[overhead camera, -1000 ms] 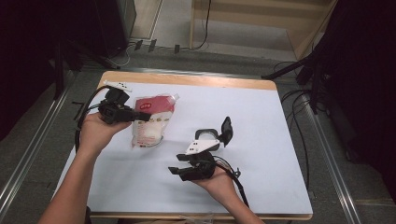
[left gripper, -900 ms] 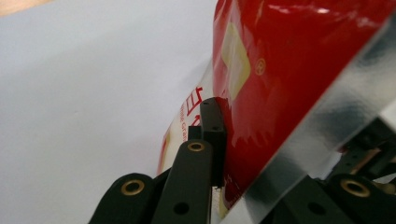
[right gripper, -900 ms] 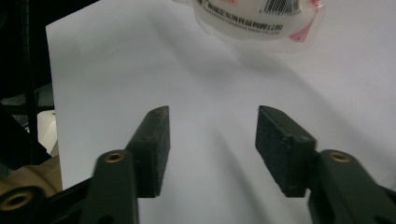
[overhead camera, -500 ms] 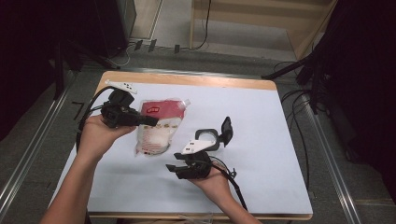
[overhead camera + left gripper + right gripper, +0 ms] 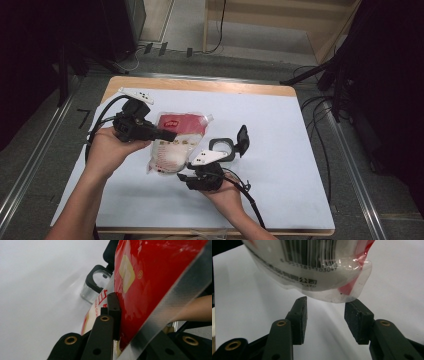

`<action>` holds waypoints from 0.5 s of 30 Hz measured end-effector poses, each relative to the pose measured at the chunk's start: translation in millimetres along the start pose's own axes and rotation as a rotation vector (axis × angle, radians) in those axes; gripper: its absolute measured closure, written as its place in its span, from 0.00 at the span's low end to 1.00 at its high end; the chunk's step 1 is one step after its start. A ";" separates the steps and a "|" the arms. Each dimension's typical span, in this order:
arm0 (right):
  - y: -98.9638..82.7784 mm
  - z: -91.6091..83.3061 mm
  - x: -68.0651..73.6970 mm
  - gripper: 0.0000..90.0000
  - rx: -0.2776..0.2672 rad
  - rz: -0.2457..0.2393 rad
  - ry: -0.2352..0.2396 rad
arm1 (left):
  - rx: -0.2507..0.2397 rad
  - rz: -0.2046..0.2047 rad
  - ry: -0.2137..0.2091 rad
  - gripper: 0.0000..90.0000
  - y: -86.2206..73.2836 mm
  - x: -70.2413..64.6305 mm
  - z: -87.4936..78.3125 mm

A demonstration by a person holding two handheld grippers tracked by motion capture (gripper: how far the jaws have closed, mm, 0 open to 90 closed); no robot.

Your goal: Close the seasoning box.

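Left gripper [image 5: 167,134] pinches the pouch [image 5: 175,145] top; its bottom hangs just above right gripper [image 5: 325,312].

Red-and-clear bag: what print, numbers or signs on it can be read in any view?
"103049", preceded by unclear digits: under the barcode on the bag, right gripper view.
Black characters below that: too blurred to read.
Red lettering and cream label on the bag's red face, left gripper view: cut off, unreadable.

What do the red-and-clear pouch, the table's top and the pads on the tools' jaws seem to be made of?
Pouch: thin glossy plastic film, going by the sharp glare on its red panel, the see-through crinkled end and a flat sealed edge. Table's top: a matte white sheet over a wood-look board, whose tan edge shows at the far side; which wood is unclear. Pads: matte black, finely grainy, likely rubber or foam.
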State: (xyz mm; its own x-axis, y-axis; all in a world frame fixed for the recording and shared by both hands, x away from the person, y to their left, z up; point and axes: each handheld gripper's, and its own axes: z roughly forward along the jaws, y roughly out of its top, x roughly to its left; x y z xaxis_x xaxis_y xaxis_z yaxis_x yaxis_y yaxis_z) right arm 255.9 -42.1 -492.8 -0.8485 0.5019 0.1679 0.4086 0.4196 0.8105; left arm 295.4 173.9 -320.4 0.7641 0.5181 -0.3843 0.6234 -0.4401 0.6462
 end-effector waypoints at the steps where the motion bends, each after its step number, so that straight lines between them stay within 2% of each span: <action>1: -0.6 0.7 0.0 0.60 -0.009 -0.003 -0.005 | 0.001 -0.001 -0.006 1.00 0.3 -1.1 -0.4; 2: -2.1 1.1 0.3 0.60 -0.014 -0.005 -0.019 | 0.003 -0.015 -0.026 1.00 0.7 -2.7 -0.8; 3: -2.1 1.1 0.3 0.60 -0.014 -0.005 -0.019 | 0.003 -0.015 -0.026 1.00 0.7 -2.7 -0.8; 6: -6.7 2.4 -1.1 0.62 -0.035 0.006 -0.034 | 0.003 -0.049 -0.046 1.00 1.0 -5.0 -0.8; 9: -9.6 3.2 -1.7 0.63 -0.041 0.005 -0.041 | 0.000 -0.075 -0.088 1.00 0.8 -4.0 -1.0; 10: -11.0 2.8 -1.9 0.63 -0.054 0.011 -0.033 | 0.000 -0.092 -0.090 1.00 0.4 -2.6 0.5; 12: -10.6 1.8 -1.2 0.62 -0.068 0.014 -0.025 | 0.006 -0.098 -0.096 1.00 0.1 -1.4 1.6; 14: -7.9 -0.9 2.9 0.65 -0.087 -0.020 -0.015 | 0.009 -0.107 -0.087 1.00 -0.7 1.1 4.1; 15: -7.9 -0.9 2.9 0.65 -0.087 -0.020 -0.015 | 0.006 -0.118 -0.100 1.00 -1.1 3.1 4.9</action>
State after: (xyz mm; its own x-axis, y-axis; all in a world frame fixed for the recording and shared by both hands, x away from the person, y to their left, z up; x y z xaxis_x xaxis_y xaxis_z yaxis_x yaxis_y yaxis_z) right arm 249.9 -44.6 -498.3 -0.8508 0.5056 0.1436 0.3607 0.3629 0.8592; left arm 297.9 172.5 -325.5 0.6978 0.4912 -0.5213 0.7108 -0.3850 0.5887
